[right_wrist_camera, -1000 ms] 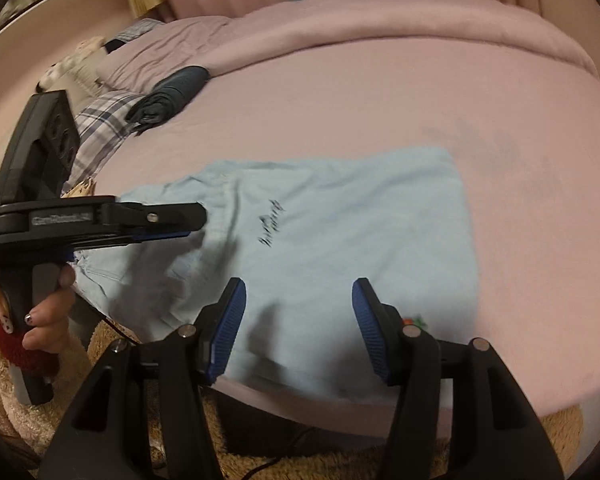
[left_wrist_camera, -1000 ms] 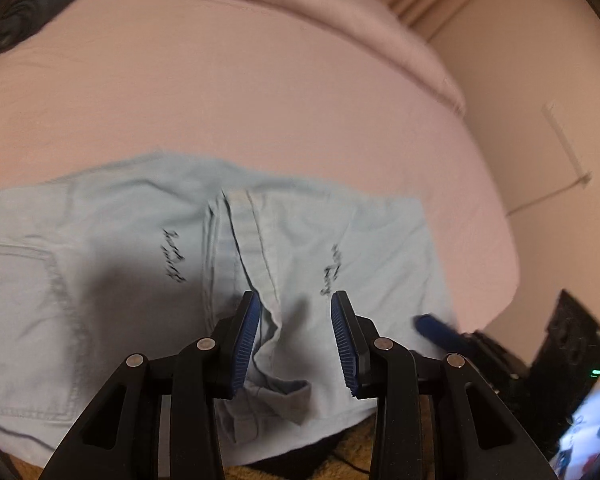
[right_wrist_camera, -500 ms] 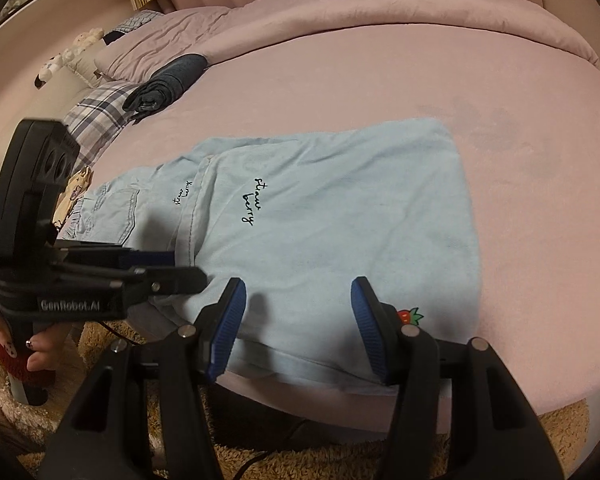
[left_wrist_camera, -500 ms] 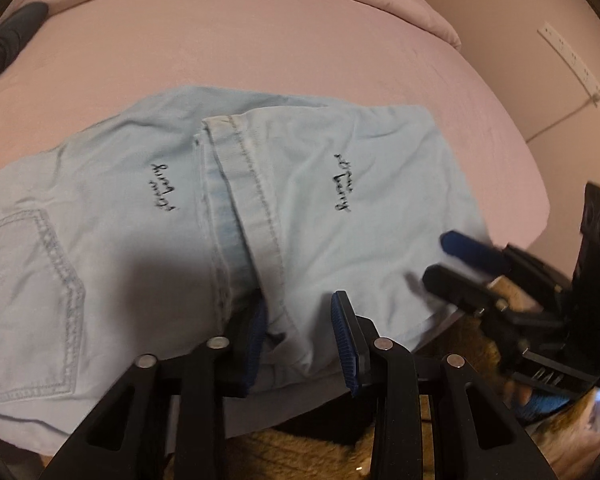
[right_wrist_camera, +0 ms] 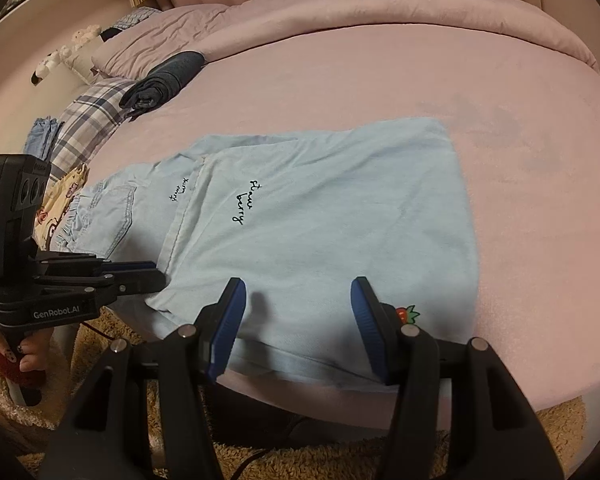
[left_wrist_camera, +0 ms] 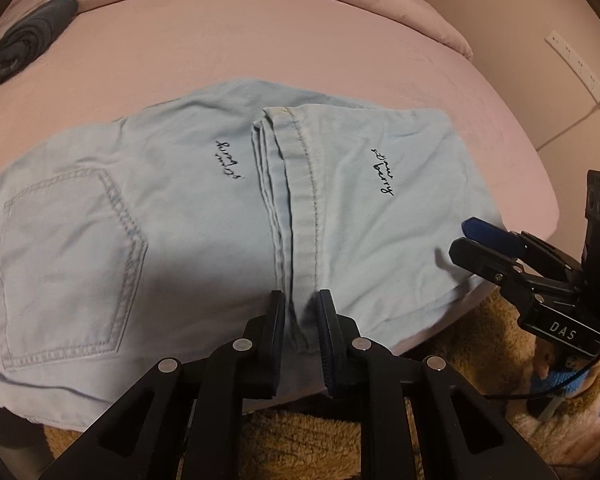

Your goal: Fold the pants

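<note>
Jaws of my left gripper (left_wrist_camera: 300,312) pinch the hem of the pants (left_wrist_camera: 172,216) at the bed's (left_wrist_camera: 260,40) near edge; my right gripper (right_wrist_camera: 298,312) hangs open. Next I'd grip, then fold away.

The left gripper (left_wrist_camera: 300,312) has its jaws pinched on the hem of the light-blue pants (left_wrist_camera: 172,216) on the pink bed (left_wrist_camera: 260,40).

"GenRobot.AI" on left gripper (right_wrist_camera: 140,276); pants (right_wrist_camera: 320,220), seemingly "straw berry".
</note>
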